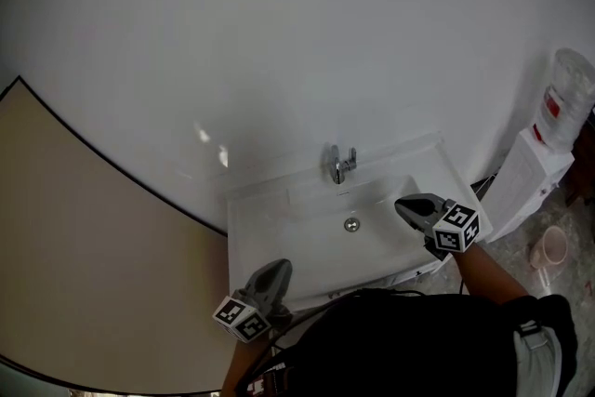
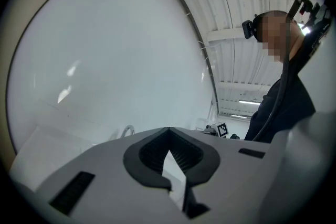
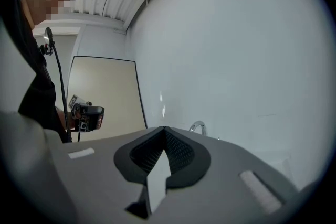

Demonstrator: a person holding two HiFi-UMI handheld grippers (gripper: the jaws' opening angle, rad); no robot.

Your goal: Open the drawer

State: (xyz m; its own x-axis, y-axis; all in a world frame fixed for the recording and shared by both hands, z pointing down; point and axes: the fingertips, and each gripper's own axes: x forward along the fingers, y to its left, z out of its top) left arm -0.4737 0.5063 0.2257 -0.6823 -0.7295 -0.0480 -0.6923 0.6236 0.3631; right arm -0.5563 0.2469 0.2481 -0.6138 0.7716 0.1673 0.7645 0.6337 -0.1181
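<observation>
head view, looking steeply down: a white washbasin (image 1: 256,223) stands against a plain white wall (image 1: 279,33), just below the picture's centre. a chrome tap (image 1: 341,165) stands at the basin's 12 o'clock edge, with the drain (image 1: 351,224) in the middle of the bowl.

the left gripper (image 1: 277,270) is at the basin's 7 o'clock, over its front rim. its jaws are pressed together at the tips with nothing between them. the right gripper (image 1: 409,206) is at the basin's 3 o'clock, over the bowl's right side. its jaws are likewise closed and empty. both point roughly level toward the wall. each gripper's own view shows only the wall and the top of the tap beyond its tips.

the drawer cannot be seen. it is probably in the cabinet front under the basin, at 6 o'clock, hidden by the rim and the person's dark top (image 1: 400,339).

the task looks to be at its very start: the approach, with nothing gripped. the next move probably calls for lowering a gripper below the rim toward 6 o'clock. it would then spread its jaws and find a handle or lip to pull toward the person.
</observation>
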